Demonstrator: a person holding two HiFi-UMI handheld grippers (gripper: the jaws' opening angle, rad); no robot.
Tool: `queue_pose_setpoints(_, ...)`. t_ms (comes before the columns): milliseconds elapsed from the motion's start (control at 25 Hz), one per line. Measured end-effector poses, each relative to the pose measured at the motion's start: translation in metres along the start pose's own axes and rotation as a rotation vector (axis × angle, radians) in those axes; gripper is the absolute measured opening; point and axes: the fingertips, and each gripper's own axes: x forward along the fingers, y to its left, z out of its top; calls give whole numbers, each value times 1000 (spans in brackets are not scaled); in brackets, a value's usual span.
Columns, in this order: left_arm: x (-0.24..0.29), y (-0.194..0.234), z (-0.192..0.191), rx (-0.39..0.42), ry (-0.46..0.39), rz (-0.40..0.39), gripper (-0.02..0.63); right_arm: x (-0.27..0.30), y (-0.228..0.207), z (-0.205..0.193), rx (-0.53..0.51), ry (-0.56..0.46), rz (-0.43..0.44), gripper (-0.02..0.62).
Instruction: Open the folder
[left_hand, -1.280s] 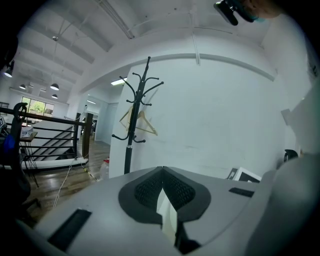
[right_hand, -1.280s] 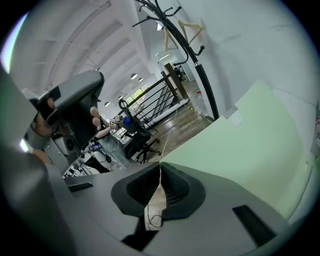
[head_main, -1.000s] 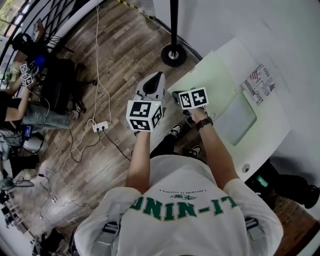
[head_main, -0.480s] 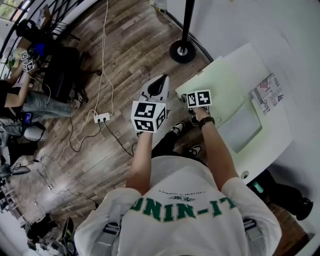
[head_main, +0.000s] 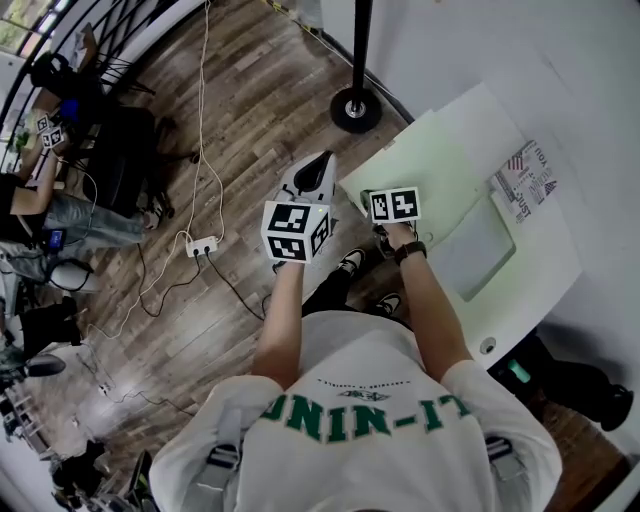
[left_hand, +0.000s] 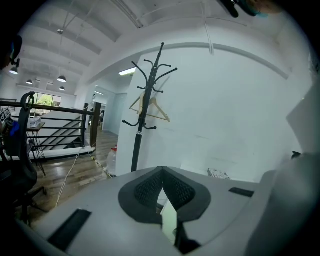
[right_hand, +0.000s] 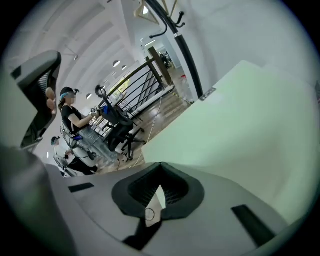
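A pale green folder (head_main: 430, 170) lies closed on the white table (head_main: 545, 265), its cover filling the right of the right gripper view (right_hand: 250, 125). My right gripper (head_main: 372, 200) hangs over the folder's near left edge, pointing steeply down; its marker cube hides the jaws in the head view. Its own view shows the tips (right_hand: 160, 164) meeting, shut, with the folder just beyond them; I cannot tell whether they touch it. My left gripper (head_main: 318, 160) is held off the table's left end, over the wooden floor. It is shut (left_hand: 162, 169) and holds nothing.
A coat stand (head_main: 354, 108) rises from the floor beyond the table's left end (left_hand: 145, 110). A printed leaflet (head_main: 525, 180) and a translucent sleeve (head_main: 475, 245) lie on the table right of the folder. A power strip (head_main: 200, 246) with cables and seated people (right_hand: 75, 120) are at left.
My right gripper has sunk a little towards the folder's near left edge. The left gripper has hardly moved.
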Motion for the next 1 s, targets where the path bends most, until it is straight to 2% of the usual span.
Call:
queue_pose_setpoints(160,9,-35,12,28,-13,-61,14,-46,-9,7,39,-104,-16,14)
queue_pose_setpoints(280,13,-70,15,51,-18,-103,14,-83,-19,3,104,-181,6,14)
queue_pose_setpoints(480,31,-133,21,113,-23,-204,14,-144,-54,-2,188,-318,-16,14)
queue_pose_setpoints(800,62,-238,15,208,3,-383,14,-252,-130,-30,276,-516,-216,14)
queue_pose_setpoints(1000,67,-310,23,265,-12,-505,14,-326,-172,-57,328,-649,-330,14)
